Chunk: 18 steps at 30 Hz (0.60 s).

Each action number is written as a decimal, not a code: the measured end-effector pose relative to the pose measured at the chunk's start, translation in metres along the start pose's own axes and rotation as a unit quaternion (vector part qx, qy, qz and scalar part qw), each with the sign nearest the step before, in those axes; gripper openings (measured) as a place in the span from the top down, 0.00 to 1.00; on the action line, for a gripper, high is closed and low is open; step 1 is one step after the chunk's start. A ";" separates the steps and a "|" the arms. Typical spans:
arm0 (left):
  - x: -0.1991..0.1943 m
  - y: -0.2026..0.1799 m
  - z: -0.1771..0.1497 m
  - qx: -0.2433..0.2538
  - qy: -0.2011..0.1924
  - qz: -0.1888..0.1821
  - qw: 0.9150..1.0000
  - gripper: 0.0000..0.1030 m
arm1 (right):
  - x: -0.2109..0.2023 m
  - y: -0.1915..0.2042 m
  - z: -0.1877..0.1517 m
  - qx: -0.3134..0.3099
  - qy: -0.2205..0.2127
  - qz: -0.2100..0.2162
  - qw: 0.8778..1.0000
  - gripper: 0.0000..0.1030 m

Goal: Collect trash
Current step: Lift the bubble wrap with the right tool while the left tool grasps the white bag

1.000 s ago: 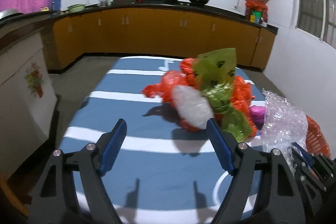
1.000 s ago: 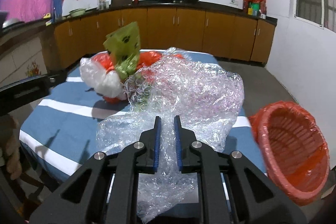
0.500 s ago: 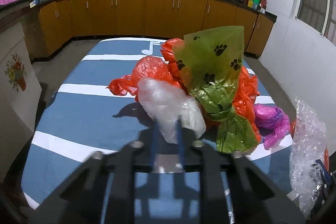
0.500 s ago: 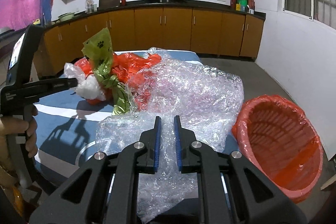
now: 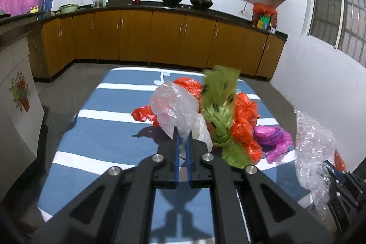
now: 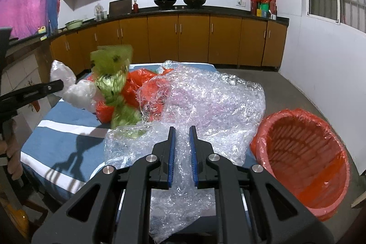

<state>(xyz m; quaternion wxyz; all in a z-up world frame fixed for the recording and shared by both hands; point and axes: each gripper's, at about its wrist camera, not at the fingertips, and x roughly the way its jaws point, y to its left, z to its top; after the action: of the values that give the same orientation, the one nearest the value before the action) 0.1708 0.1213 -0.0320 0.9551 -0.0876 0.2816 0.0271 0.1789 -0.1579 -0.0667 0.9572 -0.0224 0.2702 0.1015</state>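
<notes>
Translucent white bag [image 5: 176,106] pinched between just-closed left gripper [image 5: 182,141] pads, crumpled, glossy, bubble wrap [image 6: 205,102] clamped in right gripper [image 6: 183,136].

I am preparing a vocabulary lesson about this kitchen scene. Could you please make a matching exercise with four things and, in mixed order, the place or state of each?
Things:
1. clear bubble wrap sheet
2. white crumpled plastic bag
3. round red plastic basket lined with a red bag
4. purple crumpled plastic bag

Places or states:
A. clamped in the left gripper
B. stands on the floor beside the table
C. lies on the blue striped table cloth
D. clamped in the right gripper

Pairs: 1-D, 2-A, 3-B, 4-C
</notes>
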 end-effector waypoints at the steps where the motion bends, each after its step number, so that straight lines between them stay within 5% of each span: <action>1: -0.004 0.000 0.000 0.001 -0.003 0.000 1.000 0.94 | -0.002 0.000 0.001 0.000 -0.002 0.000 1.000 0.88; 18: -0.071 -0.015 0.017 -0.010 -0.081 0.000 0.997 0.94 | -0.026 -0.026 0.005 0.018 -0.024 -0.031 0.999 0.88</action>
<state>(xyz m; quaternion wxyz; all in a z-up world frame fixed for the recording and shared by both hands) 0.1219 0.1096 0.0227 0.9739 -0.0944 0.2032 0.0373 0.1649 -0.1873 -0.0494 0.9662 -0.0108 0.2486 0.0676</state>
